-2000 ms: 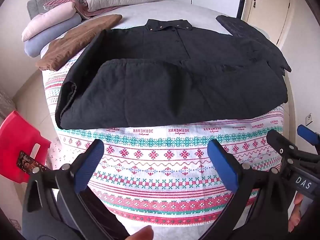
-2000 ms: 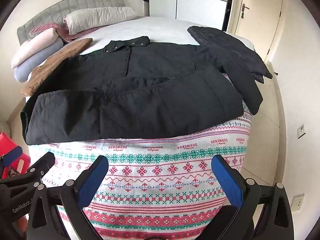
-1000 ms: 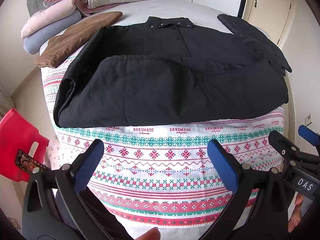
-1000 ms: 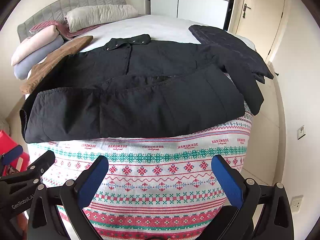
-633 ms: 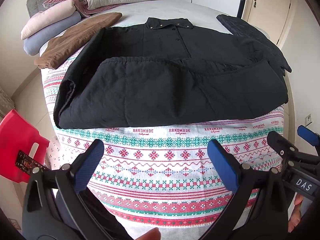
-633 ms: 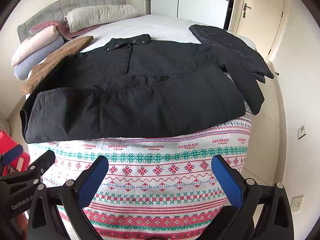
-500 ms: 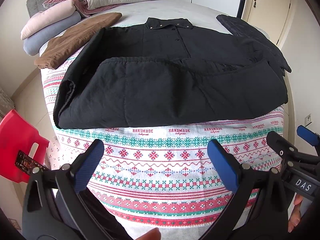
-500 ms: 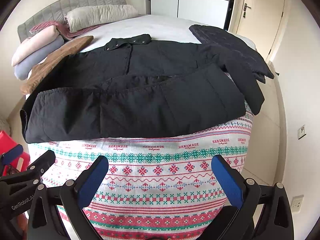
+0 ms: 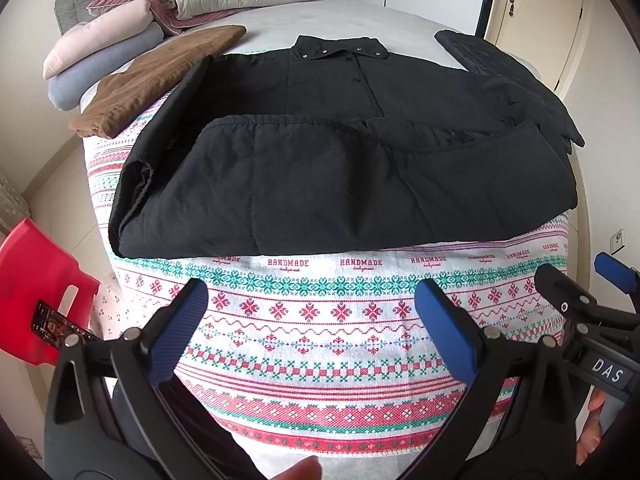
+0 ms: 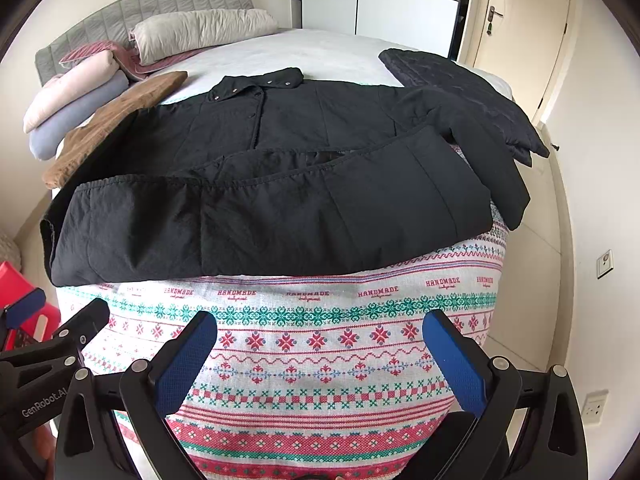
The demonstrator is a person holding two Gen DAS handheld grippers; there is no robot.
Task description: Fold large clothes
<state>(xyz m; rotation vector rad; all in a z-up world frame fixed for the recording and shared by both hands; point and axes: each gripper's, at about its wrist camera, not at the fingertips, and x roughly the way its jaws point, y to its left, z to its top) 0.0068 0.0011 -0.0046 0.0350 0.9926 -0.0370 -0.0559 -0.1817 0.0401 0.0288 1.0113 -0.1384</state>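
Note:
A black button-front coat lies across the bed on a patterned cloth, its lower part folded up over the body and its collar at the far side. One sleeve hangs off the bed's right edge. My left gripper hovers open in front of the coat's near fold, nothing between its blue pads. My right gripper is open too, held back from the fold, and shows at the right edge of the left wrist view.
A folded brown garment lies left of the coat, with rolled pink and grey bedding and pillows behind. A dark quilted garment lies at the far right. A red stool stands on the floor at left. A door is at right.
Both grippers drifted slightly; the coat shifted a little in view and stays folded as before. Both grippers remain open.

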